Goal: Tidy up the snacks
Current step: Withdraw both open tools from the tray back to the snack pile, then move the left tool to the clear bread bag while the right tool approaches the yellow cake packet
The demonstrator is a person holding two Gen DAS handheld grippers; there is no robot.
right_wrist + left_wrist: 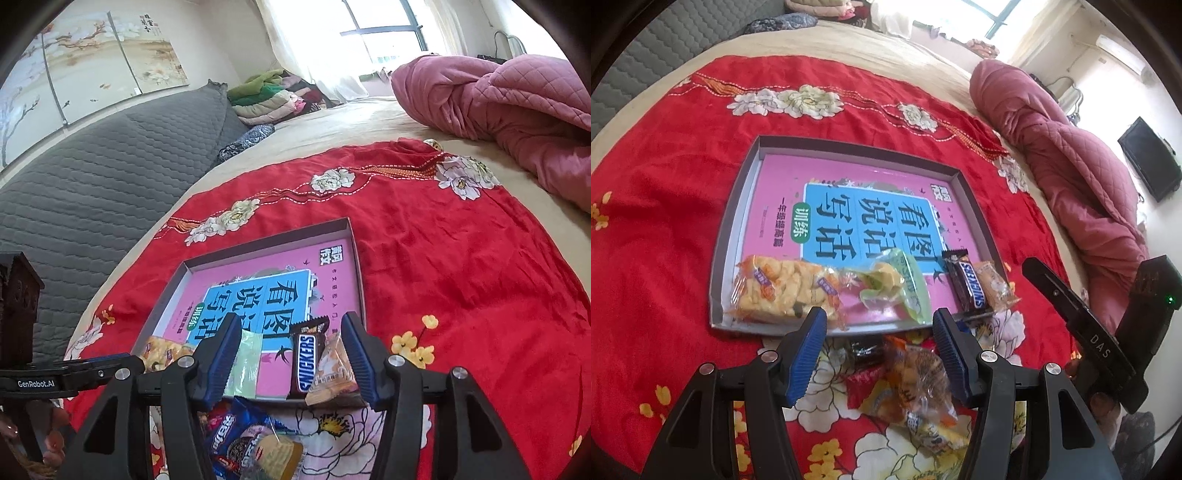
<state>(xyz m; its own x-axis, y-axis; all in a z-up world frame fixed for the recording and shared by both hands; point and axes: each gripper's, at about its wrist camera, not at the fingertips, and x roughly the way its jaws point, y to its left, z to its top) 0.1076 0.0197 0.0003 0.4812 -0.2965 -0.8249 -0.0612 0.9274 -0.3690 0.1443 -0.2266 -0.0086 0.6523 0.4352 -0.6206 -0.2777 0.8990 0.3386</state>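
Observation:
A shallow grey tray (738,206) with a pink and blue printed bottom lies on the red floral cloth (657,221). Along its near edge lie orange rice-cracker packs (783,288), a green packet (897,284), a Snickers bar (971,284) and a tan cake packet (995,288). My left gripper (879,321) is open and empty above a loose snack pile (908,380) in front of the tray. My right gripper (290,328) is open and empty over the tray's (266,240) near right corner, with the Snickers bar (304,362) and tan packet (332,369) between its fingers. A blue Oreo pack (236,435) lies below.
A rolled pink quilt (1071,155) lies to the right on the bed, and shows in the right wrist view (517,103). A grey padded headboard (92,177) is at the left. Folded clothes (273,96) are piled at the back. The other gripper (1100,332) shows at the right.

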